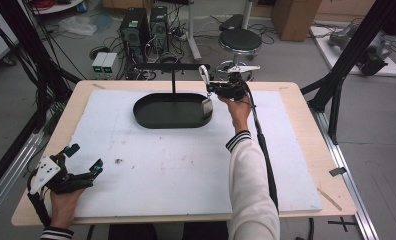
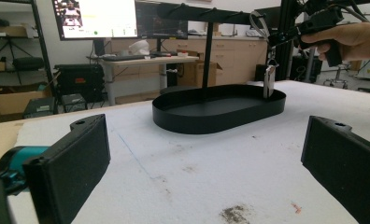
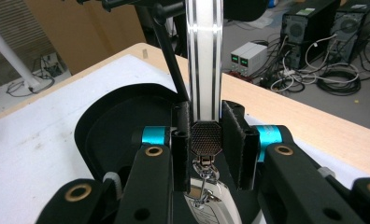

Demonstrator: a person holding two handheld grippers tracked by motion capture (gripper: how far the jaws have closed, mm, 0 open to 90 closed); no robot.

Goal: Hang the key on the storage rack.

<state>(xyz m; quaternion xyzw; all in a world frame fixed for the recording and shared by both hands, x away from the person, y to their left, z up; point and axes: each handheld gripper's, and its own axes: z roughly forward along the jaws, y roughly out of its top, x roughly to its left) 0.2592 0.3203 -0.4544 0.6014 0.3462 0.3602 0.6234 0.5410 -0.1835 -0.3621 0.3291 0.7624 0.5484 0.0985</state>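
Fingers [image 3: 231, 140] of the right gripper [image 3: 206, 140] are pressed together on the white strap [image 3: 202, 60] of a keychain, gripping it just above its dark hexagonal clasp [image 3: 206, 137]. The strap runs straight up from the grip, long axis upright, and in the high view its loop [image 1: 204, 75] curves over at the right end of the black stand's crossbar [image 1: 168, 66]. Below the clasp a metal ring and a white key fob [image 3: 216, 205] hang downward; in the high view the fob [image 1: 206, 106] dangles at the right end of the oval black tray [image 1: 151, 119], which sits at the far middle of the white-covered table [image 1: 186, 170]. The right hand [image 1: 236, 107] holds that gripper level beside the stand. The left gripper [image 1: 83, 161] rests at the near left edge of the table, well apart from the tray, its fingers [image 2: 75, 163] spread wide with nothing between them.
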